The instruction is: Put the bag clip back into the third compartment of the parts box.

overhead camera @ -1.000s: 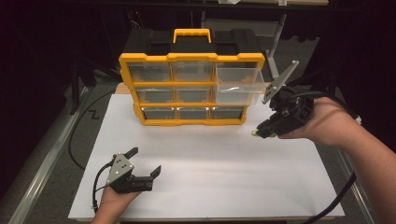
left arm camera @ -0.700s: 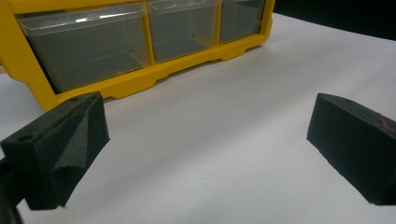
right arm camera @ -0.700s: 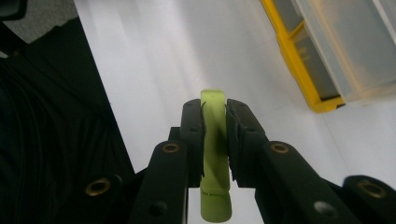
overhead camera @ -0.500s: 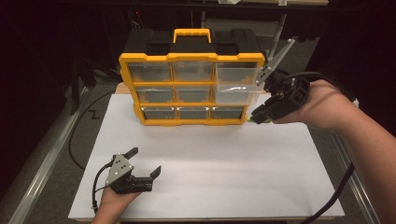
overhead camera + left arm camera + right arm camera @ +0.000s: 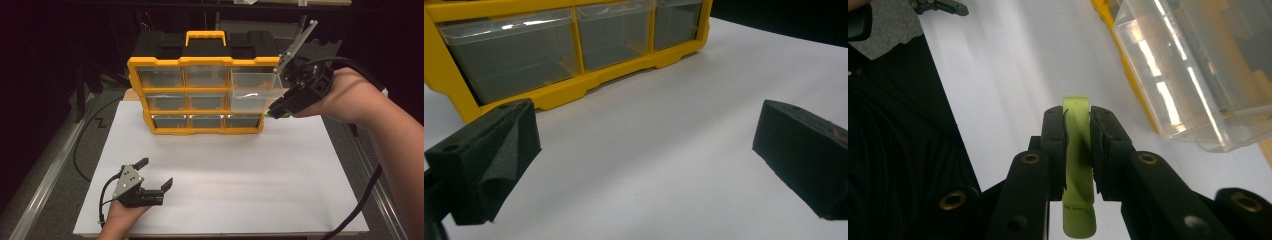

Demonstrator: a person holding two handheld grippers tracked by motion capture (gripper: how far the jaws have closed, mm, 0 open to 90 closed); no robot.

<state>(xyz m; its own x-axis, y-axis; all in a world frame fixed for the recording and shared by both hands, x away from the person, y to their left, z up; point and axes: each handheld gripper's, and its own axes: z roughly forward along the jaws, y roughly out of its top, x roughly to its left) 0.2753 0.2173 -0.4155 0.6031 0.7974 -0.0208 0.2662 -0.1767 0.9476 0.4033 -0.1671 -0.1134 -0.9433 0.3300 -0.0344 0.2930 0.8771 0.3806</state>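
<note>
Looking down in the high view, the right gripper point(image 5: 276, 111) is pinching a small yellow-green plastic piece point(image 5: 270, 114) just below the pulled-out clear plastic drawer point(image 5: 255, 91) of the yellow nine-drawer organiser box point(image 5: 202, 62); the left gripper point(image 5: 155, 174) is lying wide open and empty, well apart. In the left gripper view, spread jaws are facing the box's bottom row. In the right gripper view, closed jaws are clamping the piece along their length, with the drawer up and to their right, so the right hand is nearer.

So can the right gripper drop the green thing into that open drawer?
Probably yes. The right gripper holds the green piece beside the pulled-out drawer, whose top is open; it must lift over the rim.
</note>
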